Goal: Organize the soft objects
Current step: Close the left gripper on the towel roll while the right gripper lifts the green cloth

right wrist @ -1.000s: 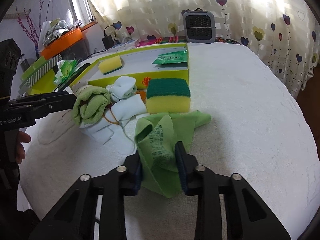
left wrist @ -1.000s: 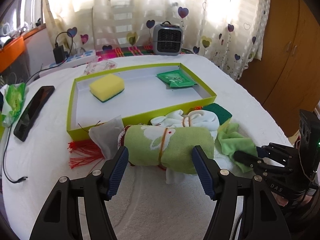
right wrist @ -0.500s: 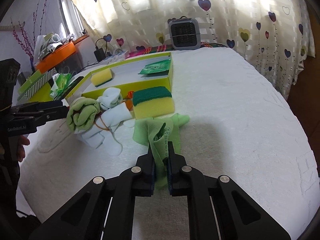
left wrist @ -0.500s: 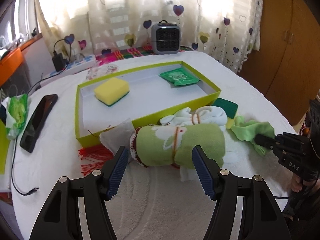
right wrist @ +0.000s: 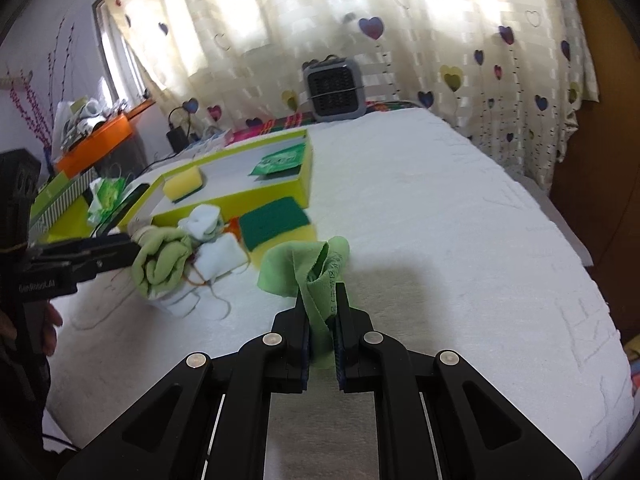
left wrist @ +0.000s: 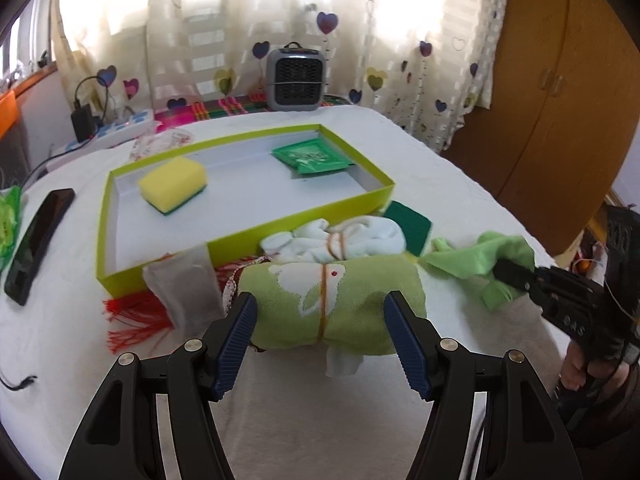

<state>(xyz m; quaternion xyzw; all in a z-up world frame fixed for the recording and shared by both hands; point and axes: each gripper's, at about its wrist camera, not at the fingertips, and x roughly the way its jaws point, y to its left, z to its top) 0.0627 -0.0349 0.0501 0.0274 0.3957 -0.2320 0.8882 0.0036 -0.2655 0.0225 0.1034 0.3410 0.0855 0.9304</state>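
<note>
right gripper (right wrist: 322, 334) pinches green cloth (right wrist: 304, 264); left gripper (left wrist: 322, 340) gapes

Lime-green cloth (right wrist: 316, 268) pinched in black right gripper (right wrist: 321, 340). Rolled green towel (left wrist: 332, 304) with white rabbit motif, bound by orange band. Yellow sponge (left wrist: 173, 184) and dark green packet (left wrist: 310, 157) inside lime-rimmed white tray (left wrist: 248, 232). Cream curtain (left wrist: 224, 20) dotted with purple hearts.

Two sponges (left wrist: 173, 185) (right wrist: 276, 222) (yellow-green), one box (left wrist: 248, 236), two rolled towels (left wrist: 332, 304) (left wrist: 352, 240)
</note>
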